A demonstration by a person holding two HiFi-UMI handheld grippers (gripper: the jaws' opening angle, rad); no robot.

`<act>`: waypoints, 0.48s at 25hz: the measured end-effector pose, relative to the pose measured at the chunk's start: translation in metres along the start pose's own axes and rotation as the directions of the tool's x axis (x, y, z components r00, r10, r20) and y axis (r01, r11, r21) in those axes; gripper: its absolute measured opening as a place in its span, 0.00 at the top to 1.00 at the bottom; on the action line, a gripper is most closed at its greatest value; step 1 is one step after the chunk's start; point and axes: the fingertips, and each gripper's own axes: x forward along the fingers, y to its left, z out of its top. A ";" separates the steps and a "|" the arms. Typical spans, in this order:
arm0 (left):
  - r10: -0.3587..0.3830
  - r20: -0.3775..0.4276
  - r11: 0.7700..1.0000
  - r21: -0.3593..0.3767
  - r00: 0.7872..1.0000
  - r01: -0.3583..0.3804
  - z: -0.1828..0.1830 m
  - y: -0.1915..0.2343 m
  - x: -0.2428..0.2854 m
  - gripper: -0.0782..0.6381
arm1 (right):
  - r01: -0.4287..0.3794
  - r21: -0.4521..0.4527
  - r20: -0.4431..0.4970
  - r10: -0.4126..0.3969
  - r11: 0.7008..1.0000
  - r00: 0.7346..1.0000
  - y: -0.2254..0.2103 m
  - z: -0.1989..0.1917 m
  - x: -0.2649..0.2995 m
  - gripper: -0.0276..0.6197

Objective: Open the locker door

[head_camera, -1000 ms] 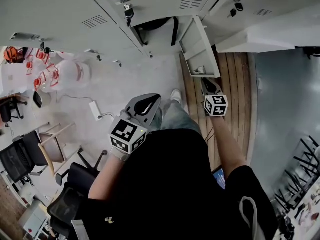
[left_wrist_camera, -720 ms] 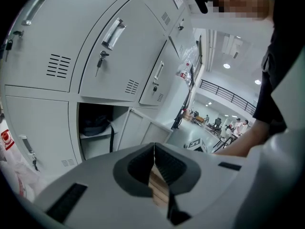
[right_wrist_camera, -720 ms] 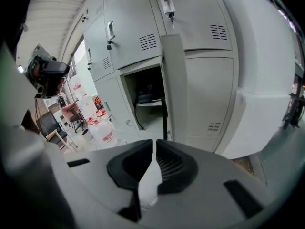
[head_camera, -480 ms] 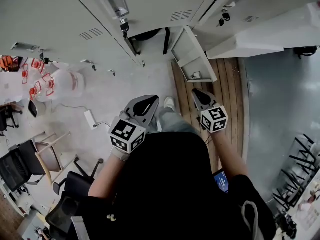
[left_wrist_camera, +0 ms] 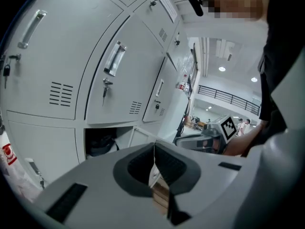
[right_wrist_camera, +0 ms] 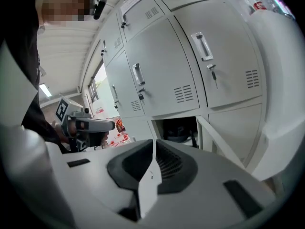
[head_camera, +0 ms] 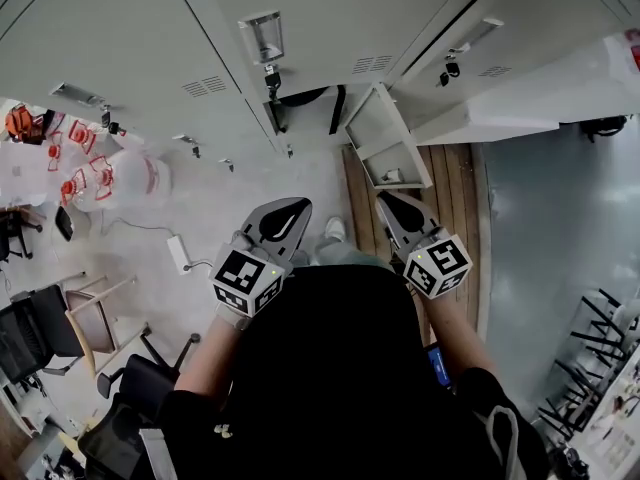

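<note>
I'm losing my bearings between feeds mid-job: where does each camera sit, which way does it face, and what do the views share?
Head view: on the person's head, facing steeply down at lockers and floor; shows torso, arms, left hand-held gripper, right hand-held gripper.
Left gripper view: on the left one, facing the lockers over shut jaws; right forearm shows.
Right gripper view: on the right one, likewise; left hand shows.
Shared: all three show the open locker door.
</note>
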 end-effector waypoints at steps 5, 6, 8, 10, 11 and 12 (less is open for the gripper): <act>0.018 0.068 1.000 -0.011 0.998 -0.017 0.023 0.008 -0.016 0.86 | -0.003 -0.033 0.063 0.005 0.999 0.998 0.018 0.043 0.000 0.89; 0.021 0.080 1.000 -0.014 0.997 -0.020 0.027 0.009 -0.019 0.86 | -0.004 -0.036 0.073 0.007 0.999 0.997 0.022 0.048 0.001 0.89; 0.028 0.103 1.000 -0.013 0.994 -0.027 0.033 0.011 -0.025 0.86 | -0.007 -0.042 0.091 0.011 0.999 0.996 0.028 0.057 0.001 0.89; 0.035 0.123 0.999 -0.011 0.992 -0.034 0.038 0.012 -0.031 0.86 | -0.009 -0.045 0.107 0.014 0.999 0.994 0.035 0.063 0.002 0.89; 0.038 0.130 0.999 -0.013 0.991 -0.037 0.039 0.013 -0.033 0.86 | -0.009 -0.042 0.116 0.013 0.999 0.993 0.038 0.065 0.002 0.89; 0.041 0.134 0.999 -0.015 0.990 -0.040 0.040 0.014 -0.035 0.86 | -0.006 -0.038 0.125 0.011 0.999 0.992 0.041 0.067 0.002 0.89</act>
